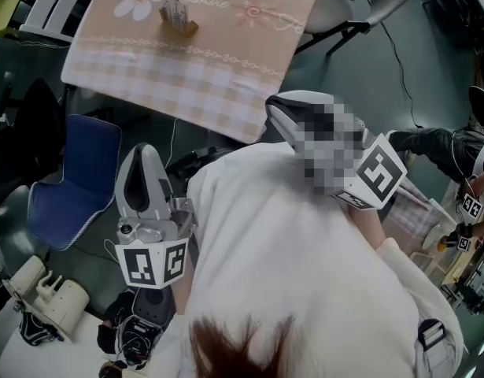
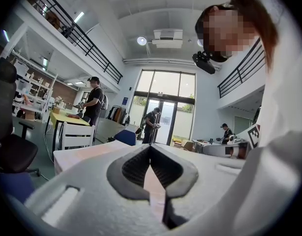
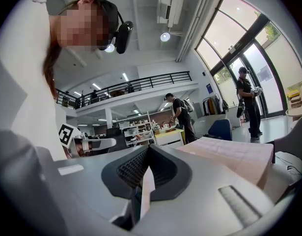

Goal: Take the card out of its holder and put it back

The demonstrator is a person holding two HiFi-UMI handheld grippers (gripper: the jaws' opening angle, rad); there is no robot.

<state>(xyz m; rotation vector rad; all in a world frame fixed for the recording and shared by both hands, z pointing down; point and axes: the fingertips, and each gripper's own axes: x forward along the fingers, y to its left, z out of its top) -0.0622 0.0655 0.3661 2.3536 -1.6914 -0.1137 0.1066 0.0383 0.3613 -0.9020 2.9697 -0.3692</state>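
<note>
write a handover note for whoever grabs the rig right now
Left gripper: shut, empty, held near the body, short of the table.
Right gripper: shut, empty, also short of the table.
Card: standing in its holder on the table's far part, touched by neither gripper.
Done: nothing that shows; the card is in the holder.
Left: reach in, pull the card out, then put it back in.

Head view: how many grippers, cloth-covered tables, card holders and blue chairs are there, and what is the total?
Grippers: 2, the left gripper and the right gripper
Table: 1
Card holder: 1
Blue chair: 1
Total: 5
</note>
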